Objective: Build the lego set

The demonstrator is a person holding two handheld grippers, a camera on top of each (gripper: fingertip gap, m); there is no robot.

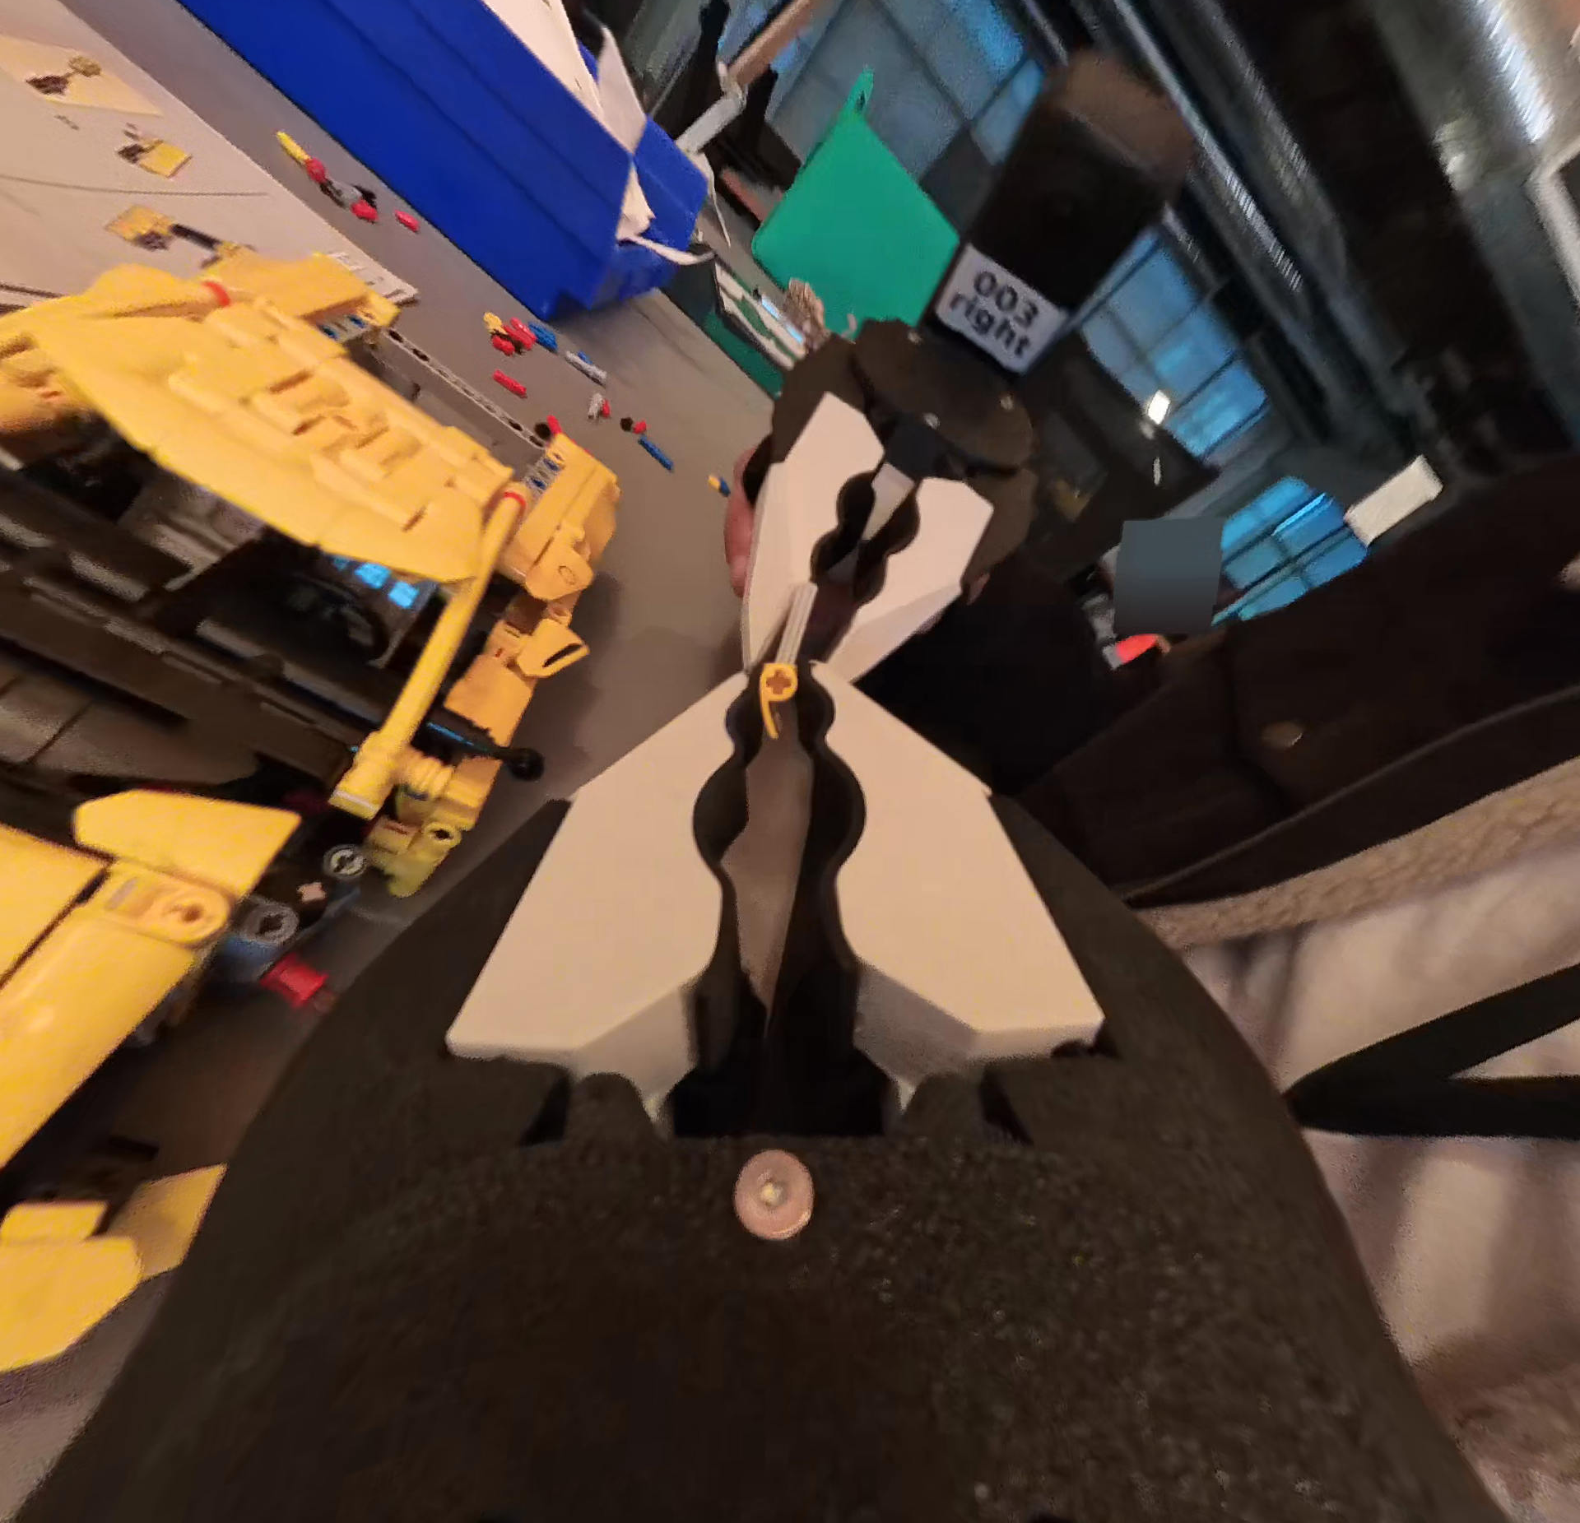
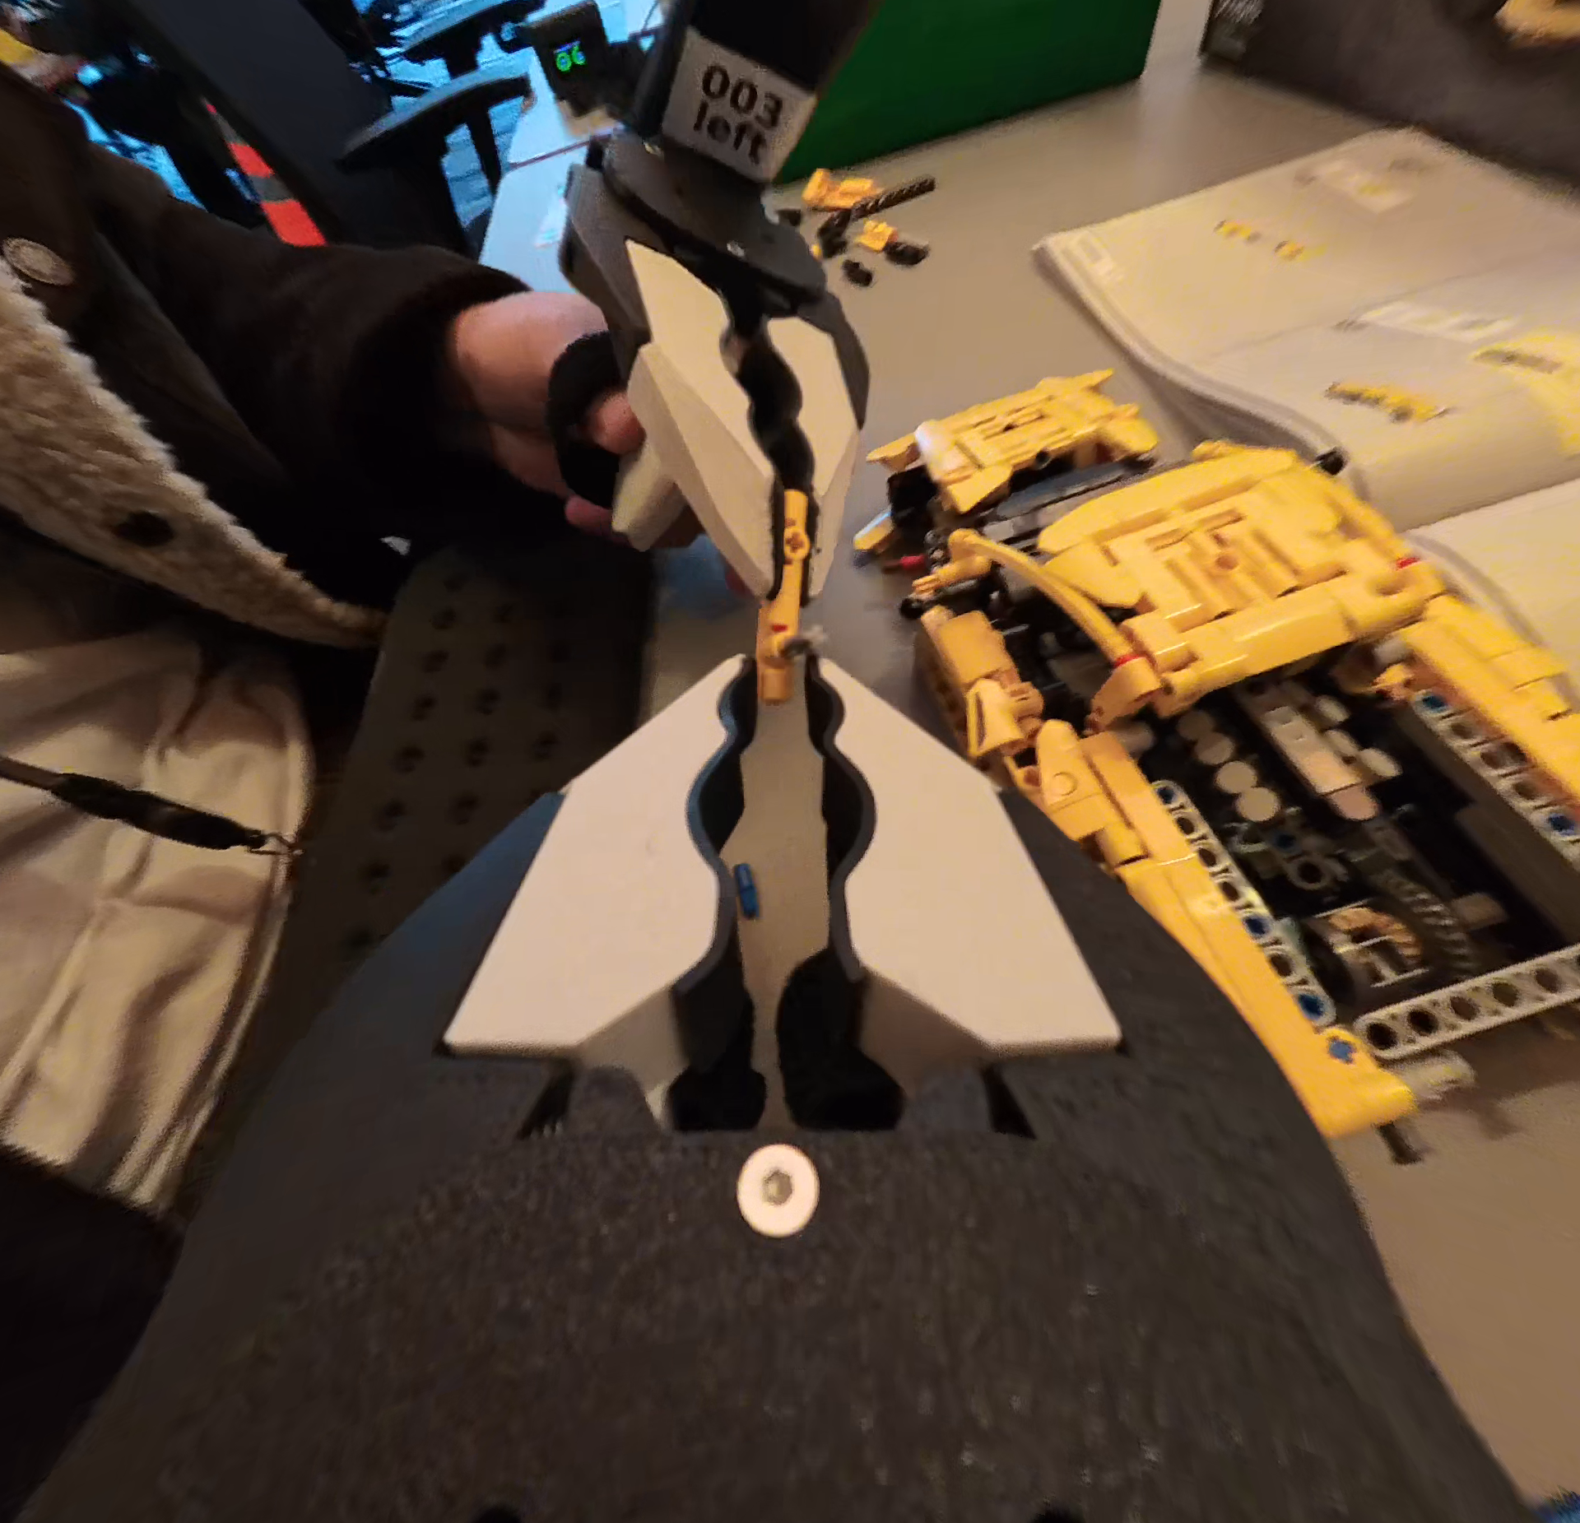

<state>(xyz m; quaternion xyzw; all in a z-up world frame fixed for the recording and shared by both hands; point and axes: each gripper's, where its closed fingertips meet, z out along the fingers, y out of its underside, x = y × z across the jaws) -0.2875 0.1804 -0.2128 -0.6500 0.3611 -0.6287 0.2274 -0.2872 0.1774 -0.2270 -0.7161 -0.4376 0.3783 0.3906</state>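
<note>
My left gripper (image 1: pixel 778 670) is shut on a slim yellow Technic piece (image 1: pixel 776 689), held in the air off the table's edge. In the right wrist view the piece (image 2: pixel 791 593) runs from the left gripper (image 2: pixel 791 584) down to my right gripper (image 2: pixel 778 666). In the left wrist view the right gripper (image 1: pixel 799 653) is shut on a short grey ribbed piece (image 1: pixel 801 623) that meets the yellow piece tip to tip. The large yellow and black model vehicle (image 1: pixel 299 422) lies on the grey table (image 1: pixel 675 542); it also shows in the right wrist view (image 2: pixel 1197 593).
Small red, blue and yellow loose parts (image 1: pixel 530 345) lie near a blue bin (image 1: pixel 445 97). An open instruction booklet (image 2: pixel 1368 302), black and yellow loose parts (image 2: pixel 863 217) and a green board (image 2: pixel 983 37) lie beyond the model. A blue pin (image 2: pixel 746 888) lies below my fingers. A person's hand (image 2: pixel 530 371) holds the left gripper. The tips of both grippers are at nearly the same place.
</note>
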